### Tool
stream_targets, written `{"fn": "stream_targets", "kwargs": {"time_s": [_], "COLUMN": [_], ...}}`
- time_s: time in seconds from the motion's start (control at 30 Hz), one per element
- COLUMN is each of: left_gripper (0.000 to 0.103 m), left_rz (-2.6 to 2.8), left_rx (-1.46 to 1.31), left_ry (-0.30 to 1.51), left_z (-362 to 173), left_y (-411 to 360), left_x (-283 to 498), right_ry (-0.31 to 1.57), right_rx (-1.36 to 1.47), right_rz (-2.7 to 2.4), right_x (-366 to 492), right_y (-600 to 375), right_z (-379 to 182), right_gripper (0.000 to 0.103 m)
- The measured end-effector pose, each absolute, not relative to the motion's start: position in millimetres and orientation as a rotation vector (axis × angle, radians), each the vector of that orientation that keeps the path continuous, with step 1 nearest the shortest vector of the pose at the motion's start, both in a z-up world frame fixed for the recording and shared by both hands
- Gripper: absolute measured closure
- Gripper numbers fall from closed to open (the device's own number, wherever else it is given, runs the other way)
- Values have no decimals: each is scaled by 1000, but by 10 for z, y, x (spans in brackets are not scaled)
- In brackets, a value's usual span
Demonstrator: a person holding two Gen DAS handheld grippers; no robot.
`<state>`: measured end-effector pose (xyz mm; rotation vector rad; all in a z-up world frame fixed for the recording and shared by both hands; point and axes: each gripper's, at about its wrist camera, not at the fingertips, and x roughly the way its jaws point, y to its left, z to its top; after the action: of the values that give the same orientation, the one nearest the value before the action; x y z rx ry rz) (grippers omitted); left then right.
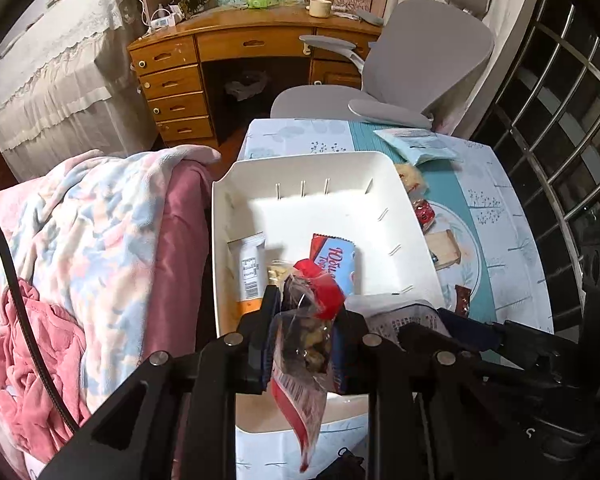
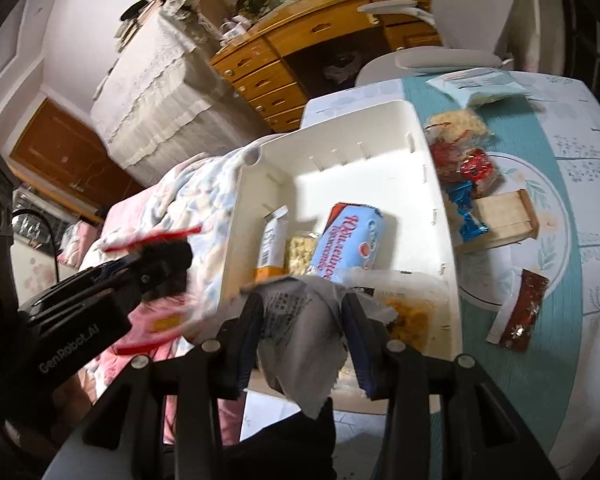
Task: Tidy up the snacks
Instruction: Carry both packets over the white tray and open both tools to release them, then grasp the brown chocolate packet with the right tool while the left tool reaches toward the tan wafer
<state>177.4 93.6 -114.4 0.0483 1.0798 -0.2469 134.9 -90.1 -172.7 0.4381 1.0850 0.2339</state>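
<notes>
A white bin (image 1: pixel 260 176) (image 2: pixel 444 208) stands on the table. In it lie a blue biscuit pack (image 1: pixel 340 268) (image 2: pixel 348 240), a white-and-orange bar (image 1: pixel 249 268) (image 2: pixel 274 240) and a clear bag of pale snacks (image 2: pixel 300 254). My left gripper (image 1: pixel 306 328) is shut on a clear snack bag with red ends (image 1: pixel 308 332), held over the bin's near edge; it shows blurred at the left in the right wrist view (image 2: pixel 156 260). My right gripper (image 2: pixel 302 328) is shut on a grey-white snack packet (image 2: pixel 300 340) at the bin's near wall.
Loose snacks lie right of the bin on the patterned tablecloth (image 2: pixel 560 240): a pale blue pack (image 1: pixel 416 144) (image 2: pixel 476 86), red-wrapped pieces (image 2: pixel 474 168), a tan box (image 2: pixel 500 220) and a dark red packet (image 2: pixel 520 308). A blanket-covered bed (image 1: pixel 80 232) is left; a grey chair (image 1: pixel 400 68) stands behind.
</notes>
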Motion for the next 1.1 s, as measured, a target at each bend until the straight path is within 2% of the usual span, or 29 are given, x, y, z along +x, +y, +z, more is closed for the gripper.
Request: {"fn": "stream_targets", "kwargs": {"time_s": [0.03, 0.1, 0.17, 0.27, 0.37, 0.57, 0.73, 1.1], "left_gripper": [70, 43, 34, 32, 28, 28, 28, 28], "left_rz": [-248, -250, -262, -297, -333, -419, -506, -674], "left_rx": [51, 59, 57, 48, 47, 60, 123, 267], "left_ry": [1078, 1072, 1063, 1064, 1069, 1061, 1060, 1075], "left_z": [-1140, -1130, -1120, -1124, -1132, -1071, -1024, -903], "left_y": [944, 953, 949, 926, 877, 762, 594, 161], "left_x": [1781, 1796, 1799, 1792, 1756, 1666, 1603, 1619], "right_ry": [1080, 1070, 1060, 1041, 1016, 935, 888, 896], "right_rx": [440, 435, 428, 415, 383, 281, 225, 117], "right_rz": [223, 195, 179, 155, 131, 71, 0, -104], "right_x": [1335, 1293, 1243, 1146, 1036, 745, 513, 192], "right_y": [-909, -925, -939, -955, -963, -1021, -1130, -1439], "right_z": [-1725, -1714, -1705, -1669, -1619, -1513, -1493, -1636], "right_gripper": [57, 54, 53, 51, 43, 36, 25, 23]}}
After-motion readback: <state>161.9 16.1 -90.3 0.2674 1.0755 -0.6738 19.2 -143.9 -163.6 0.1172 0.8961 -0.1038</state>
